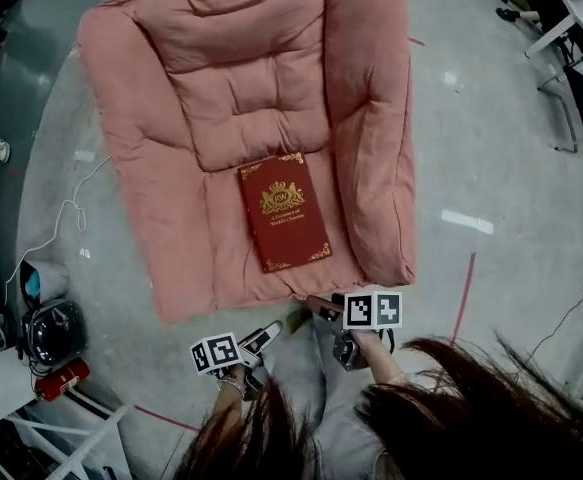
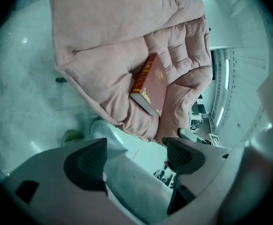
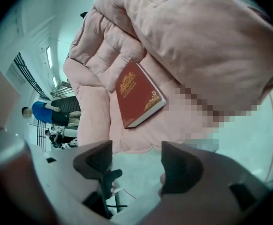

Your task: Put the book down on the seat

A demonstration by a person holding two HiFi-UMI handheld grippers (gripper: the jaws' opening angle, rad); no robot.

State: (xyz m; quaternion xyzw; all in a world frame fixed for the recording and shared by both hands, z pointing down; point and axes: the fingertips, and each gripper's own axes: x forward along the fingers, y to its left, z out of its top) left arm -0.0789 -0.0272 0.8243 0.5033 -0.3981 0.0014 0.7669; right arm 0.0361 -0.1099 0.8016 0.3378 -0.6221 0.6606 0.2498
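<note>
Hair [image 1: 471, 398], dark, sits nearest, at the bottom of the head view. Two grippers, one marker cube each. Left gripper [image 2: 136, 156]: jaws apart, nothing between them. Right gripper [image 3: 136, 165]: jaws apart too, empty. Dark ribbed pads [image 2: 87, 161] on grey plastic fingers. One book [image 1: 284, 211], red hard cover with gold crest and gold corner ornaments, lies flat, cover up, on the one pink seat [image 1: 171, 178]. It is well ahead of both pairs of jaws and touches neither. Seat is quilted puffy fabric with thick rolled arms either side of the book; its front edge lies between jaws and book. Grey glossy floor [image 1: 491, 148] all round. Out past the left jaws: one white cable [image 1: 71, 213], one black rounded thing [image 1: 51, 333], one red object [image 1: 61, 378]. One red tape line [image 1: 463, 298] on the floor beside the right jaws. One person in blue top [image 3: 41, 112] far beyond the seat.
</note>
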